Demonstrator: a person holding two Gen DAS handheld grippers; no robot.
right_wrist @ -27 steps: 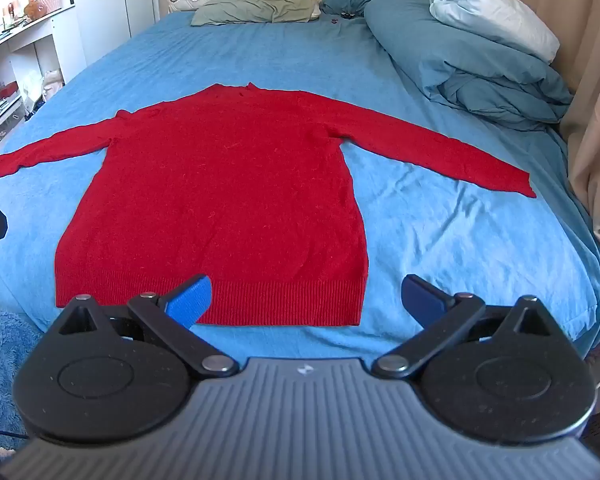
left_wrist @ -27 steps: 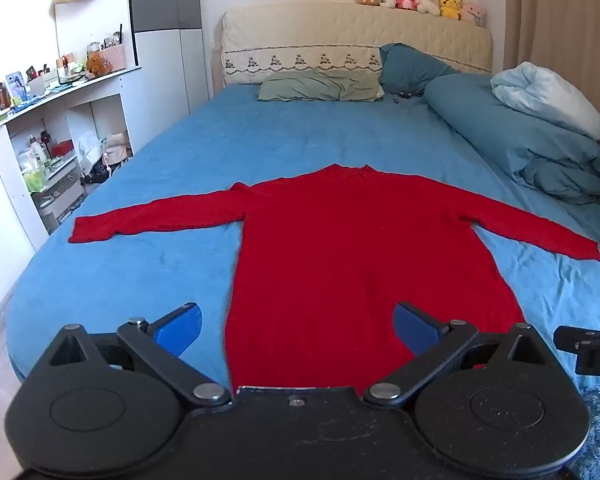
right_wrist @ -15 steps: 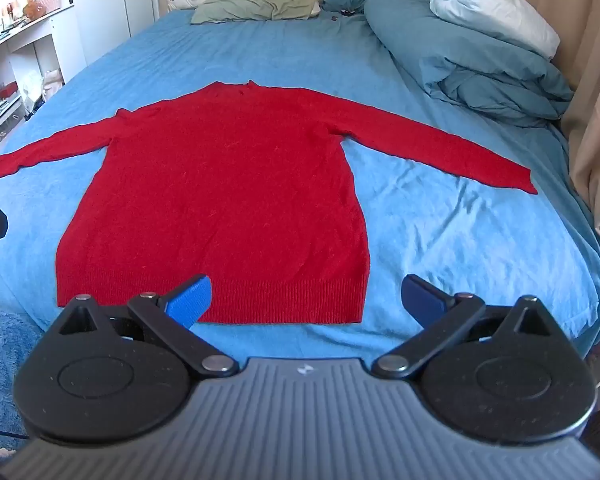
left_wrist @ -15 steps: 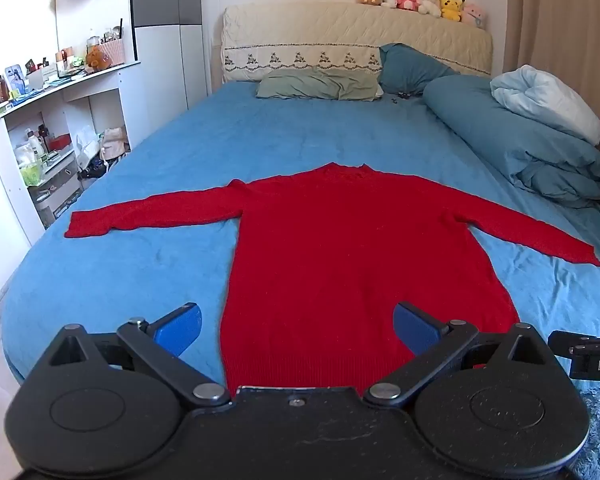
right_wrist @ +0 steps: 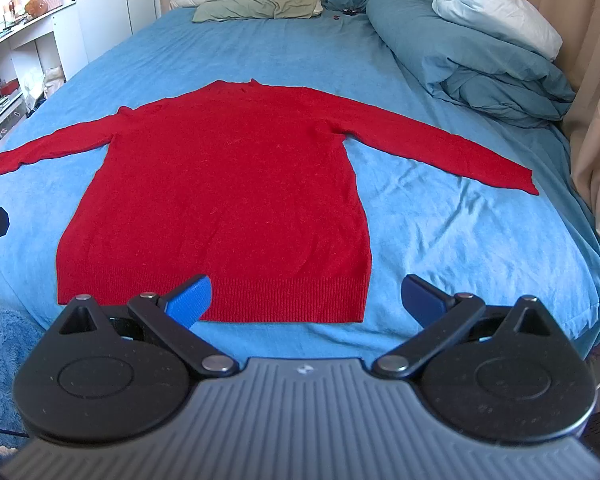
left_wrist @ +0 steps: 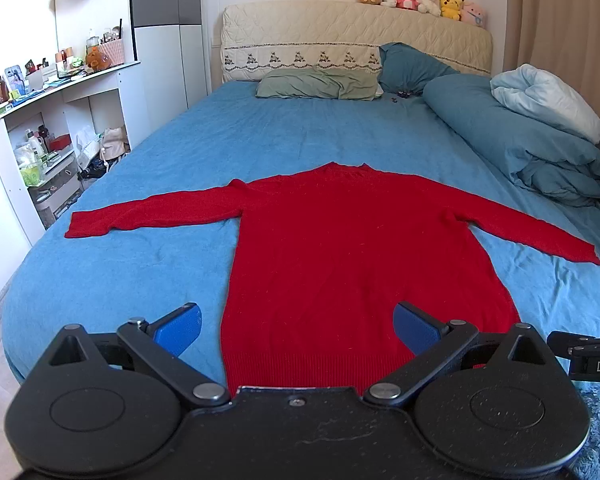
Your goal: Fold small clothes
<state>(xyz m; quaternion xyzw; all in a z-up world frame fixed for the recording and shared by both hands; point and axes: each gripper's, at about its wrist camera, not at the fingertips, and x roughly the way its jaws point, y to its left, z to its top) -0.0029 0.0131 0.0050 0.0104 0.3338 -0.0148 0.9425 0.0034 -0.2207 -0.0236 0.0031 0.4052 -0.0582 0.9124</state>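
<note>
Red sweater (left_wrist: 352, 256) flat on bed (left_wrist: 228, 144), hem just past both open hand-held grippers.

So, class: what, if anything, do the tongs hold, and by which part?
Nothing is held. Left tongs and right tongs are open above the red sweater's hem.

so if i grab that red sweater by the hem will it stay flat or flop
Likely flop: the sweater is soft knit lying limp on the bed. Its long sleeves would probably dangle. It looks thin, so probably light.
</note>
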